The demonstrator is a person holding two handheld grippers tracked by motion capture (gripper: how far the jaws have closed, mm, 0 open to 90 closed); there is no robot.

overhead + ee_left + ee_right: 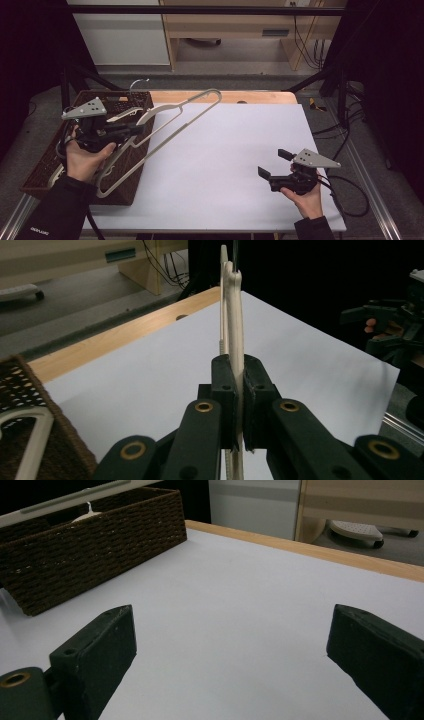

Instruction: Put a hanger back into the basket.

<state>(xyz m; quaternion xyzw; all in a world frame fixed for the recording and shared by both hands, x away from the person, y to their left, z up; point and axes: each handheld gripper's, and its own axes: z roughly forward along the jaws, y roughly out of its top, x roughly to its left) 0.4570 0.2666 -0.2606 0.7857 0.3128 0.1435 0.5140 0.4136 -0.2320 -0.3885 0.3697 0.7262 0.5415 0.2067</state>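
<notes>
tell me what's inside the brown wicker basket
At least one more pale hanger lies in the basket, its wire hook at the far end. The left gripper, its hand and the lifted hanger cover the rest.

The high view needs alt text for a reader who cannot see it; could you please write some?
The left claw is shut on a pale clothes hanger, holding it partly over a dark wicker basket at the left of a white-topped table. The right claw rests open and empty at the table's right.
</notes>
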